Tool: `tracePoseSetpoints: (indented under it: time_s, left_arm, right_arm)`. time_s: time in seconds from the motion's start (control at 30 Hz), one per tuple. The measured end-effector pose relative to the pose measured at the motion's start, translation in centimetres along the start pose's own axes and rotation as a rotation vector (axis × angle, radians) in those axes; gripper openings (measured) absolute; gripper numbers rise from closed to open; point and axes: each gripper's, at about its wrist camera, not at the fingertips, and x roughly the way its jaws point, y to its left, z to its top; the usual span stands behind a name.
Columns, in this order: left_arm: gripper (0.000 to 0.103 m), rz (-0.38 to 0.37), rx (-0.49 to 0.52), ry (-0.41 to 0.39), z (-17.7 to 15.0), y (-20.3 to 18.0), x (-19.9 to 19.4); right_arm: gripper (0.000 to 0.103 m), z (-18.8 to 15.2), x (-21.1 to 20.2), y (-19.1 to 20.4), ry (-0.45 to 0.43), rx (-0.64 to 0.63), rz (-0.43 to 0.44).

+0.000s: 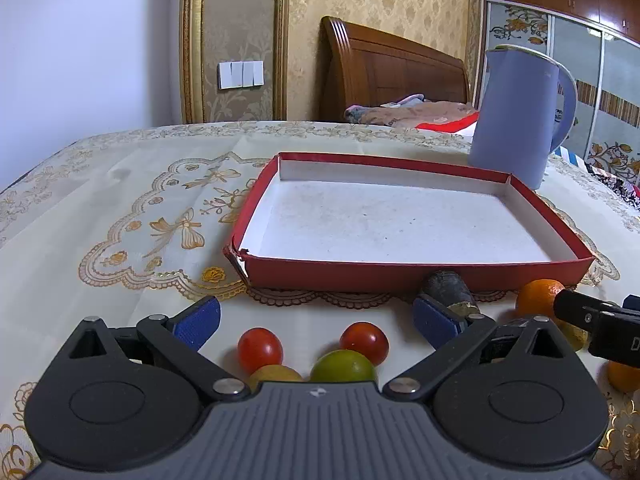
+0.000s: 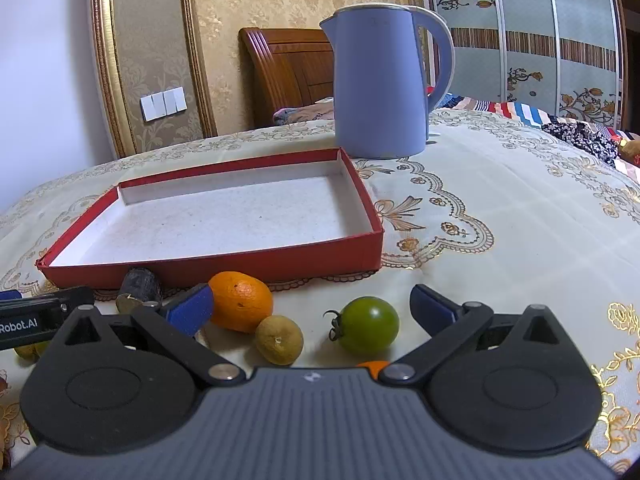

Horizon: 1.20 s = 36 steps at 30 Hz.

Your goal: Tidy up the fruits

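left gripper (image 2: 24,322), "Robot.AI" (start cut off)

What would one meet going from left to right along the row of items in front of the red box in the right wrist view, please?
Dark stubby item → orange → small yellow-brown fruit → green tomato.

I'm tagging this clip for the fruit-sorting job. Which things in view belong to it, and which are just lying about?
Job:
red tomatoes
green tomato
orange
small yellow-brown fruit
red tray, nothing in it

Lying about:
blue kettle
dark stub by the tray
tablecloth
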Motion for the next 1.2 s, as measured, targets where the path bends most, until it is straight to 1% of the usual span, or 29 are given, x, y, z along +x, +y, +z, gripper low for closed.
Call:
tracePoseSetpoints:
  time_s: [0.13, 0.27, 0.4, 0.6, 0.73, 1.0, 1.13, 1.2]
  left_arm:
    - [0.103, 0.008, 0.013, 0.008, 0.0, 0.1, 0.2]
    - [0.103, -0.013, -0.033, 0.019, 0.1, 0.7, 0.2]
    - [0.103, -0.003, -0.048, 0.012, 0.0, 1.0, 0.2]
    - [0.103, 0.002, -0.025, 0.019, 0.1, 0.7, 0.3]
    - [0.103, -0.006, -0.03, 0.028, 0.1, 0.9, 0.3]
    - [0.103, 0.001, -0.004, 0.023, 0.0, 0.7, 0.1]
    - [0.103, 0.02, -0.005, -0.007, -0.7, 1.4, -1.2]
    - [0.103, 0.012, -0.014, -0.032, -1.5, 2.2, -2.2]
  right_arm:
    - [0.103, 0.0, 0.0, 0.0, -0.001, 0.0, -0.002]
    - [0.103, -0.1, 0.0, 0.0, -0.001, -0.002, -0.003]
    - [0.103, -0.1, 0.0, 0.1, 0.003, -0.002, -0.003]
    - [0.103, -0.1, 0.1, 0.1, 0.003, -0.003, -0.005]
    - [0.103, -0.1, 0.1, 0.1, 0.003, -0.003, -0.005]
    - [0.103, -0.1, 0.0, 0.0, 0.001, 0.002, -0.004]
    - [0.103, -0.1, 0.1, -0.3, -0.002, 0.017, 0.005]
    - [0.103, -0.1, 0.1, -0.4, -0.006, 0.023, 0.01]
